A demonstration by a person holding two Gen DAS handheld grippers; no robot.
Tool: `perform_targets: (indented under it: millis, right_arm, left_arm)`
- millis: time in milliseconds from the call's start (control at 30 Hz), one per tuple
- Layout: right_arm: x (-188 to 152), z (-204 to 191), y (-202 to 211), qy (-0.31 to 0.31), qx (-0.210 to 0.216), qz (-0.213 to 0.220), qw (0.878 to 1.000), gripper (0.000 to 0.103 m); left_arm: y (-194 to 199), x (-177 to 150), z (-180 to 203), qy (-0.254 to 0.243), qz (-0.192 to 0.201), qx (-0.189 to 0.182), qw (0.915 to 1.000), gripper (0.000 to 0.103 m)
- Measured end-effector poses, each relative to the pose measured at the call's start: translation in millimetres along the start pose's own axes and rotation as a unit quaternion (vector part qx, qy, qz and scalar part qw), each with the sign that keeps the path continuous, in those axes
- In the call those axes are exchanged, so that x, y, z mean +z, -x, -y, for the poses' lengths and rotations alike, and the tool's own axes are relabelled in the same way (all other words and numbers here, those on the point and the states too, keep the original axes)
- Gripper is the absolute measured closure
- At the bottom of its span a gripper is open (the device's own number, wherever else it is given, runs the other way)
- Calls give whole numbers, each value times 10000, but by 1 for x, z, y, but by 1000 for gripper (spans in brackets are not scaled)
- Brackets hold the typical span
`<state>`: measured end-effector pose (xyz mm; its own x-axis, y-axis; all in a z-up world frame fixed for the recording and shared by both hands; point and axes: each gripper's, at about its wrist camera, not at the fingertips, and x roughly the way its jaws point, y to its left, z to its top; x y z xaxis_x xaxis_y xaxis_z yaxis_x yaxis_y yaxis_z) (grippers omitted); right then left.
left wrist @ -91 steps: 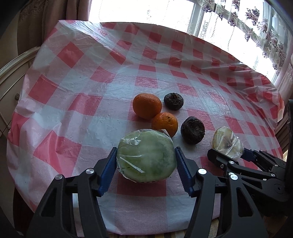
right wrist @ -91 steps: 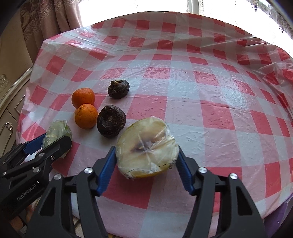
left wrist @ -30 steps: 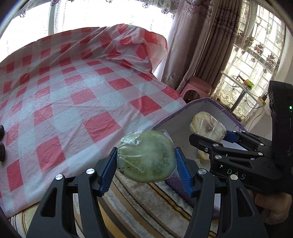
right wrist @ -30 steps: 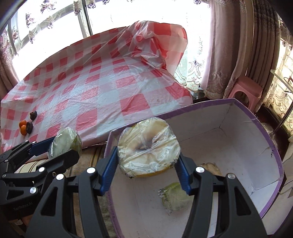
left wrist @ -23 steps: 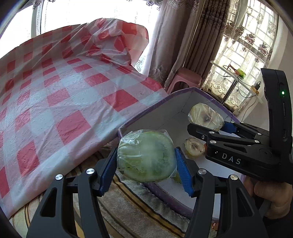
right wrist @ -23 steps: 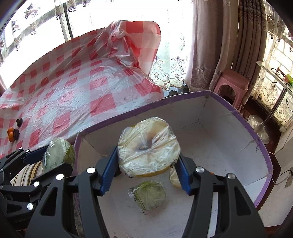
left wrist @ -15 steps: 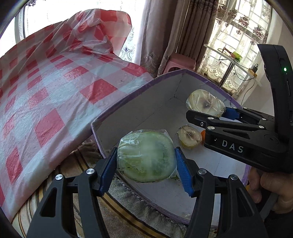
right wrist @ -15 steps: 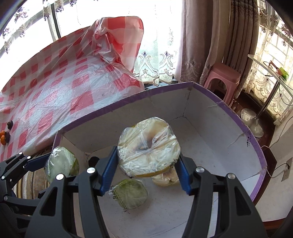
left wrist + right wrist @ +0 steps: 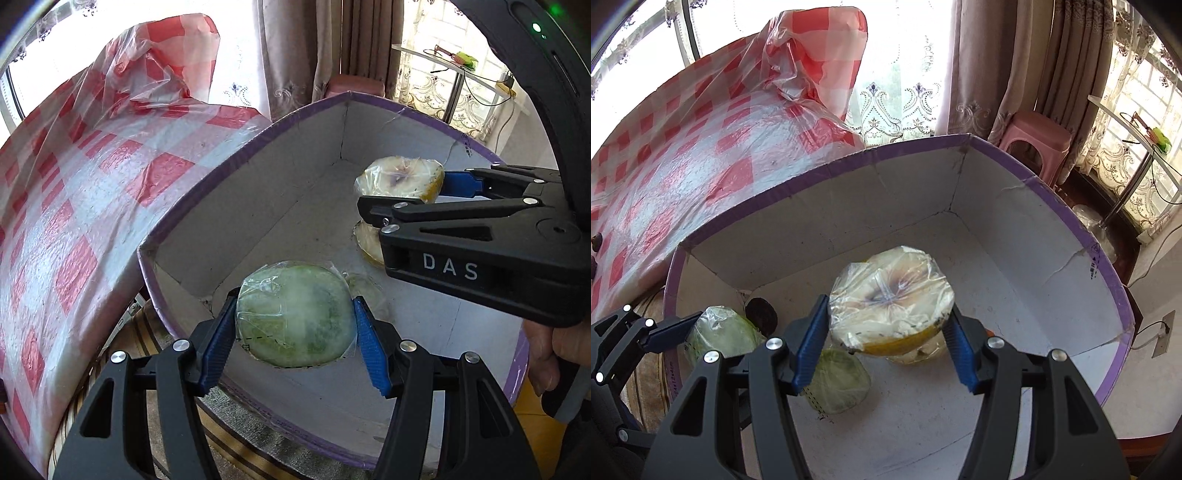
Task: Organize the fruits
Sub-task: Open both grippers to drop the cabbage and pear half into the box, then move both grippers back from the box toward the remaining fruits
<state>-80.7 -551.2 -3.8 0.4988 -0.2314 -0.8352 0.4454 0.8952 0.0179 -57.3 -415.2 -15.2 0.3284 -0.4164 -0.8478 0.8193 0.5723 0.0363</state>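
Observation:
My left gripper (image 9: pixel 293 319) is shut on a plastic-wrapped green melon half (image 9: pixel 295 314) and holds it over the near corner of a white box with a purple rim (image 9: pixel 236 155). My right gripper (image 9: pixel 890 321) is shut on a plastic-wrapped yellow melon half (image 9: pixel 892 306) and holds it over the box's middle; it shows in the left wrist view (image 9: pixel 400 179) too. On the box floor lie a wrapped green half (image 9: pixel 836 382), a wrapped pale half (image 9: pixel 369 242) and a dark fruit (image 9: pixel 761 314). The left gripper's green half also shows in the right wrist view (image 9: pixel 718 334).
The red-and-white checked table (image 9: pixel 683 173) stands left of the box, its plastic cover bunched up at the far corner. A pink stool (image 9: pixel 1039 142) and curtains stand behind the box. A striped cloth (image 9: pixel 140 332) lies under the box's near edge.
Both grippers have carried their wrapped halves from the table to over the box. In the last second they moved further in over its floor.

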Motion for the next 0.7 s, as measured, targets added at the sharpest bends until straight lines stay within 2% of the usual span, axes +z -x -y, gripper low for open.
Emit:
perform_targets:
  millis: [300, 400, 467, 567, 700]
  right_arm:
    - [0, 1, 2, 20, -24, 17, 10000, 43]
    - [0, 2, 2, 3, -21, 15, 10000, 42]
    - [0, 2, 2, 10, -27, 34, 10000, 35]
    - [1, 1, 3, 28, -14, 89, 10000, 32]
    - [1, -1, 4, 54, -56, 113, 9999, 26]
  left_arm:
    - [1, -1, 0, 15, 38, -44, 10000, 44]
    - [3, -2, -1, 47, 58, -90, 9999, 39]
    - [3, -2, -2, 82, 86, -147, 9998, 36]
    - [7, -3, -4, 117, 186, -201, 9996, 31]
    - [13, -5, -6, 171, 330, -259, 9990, 31]
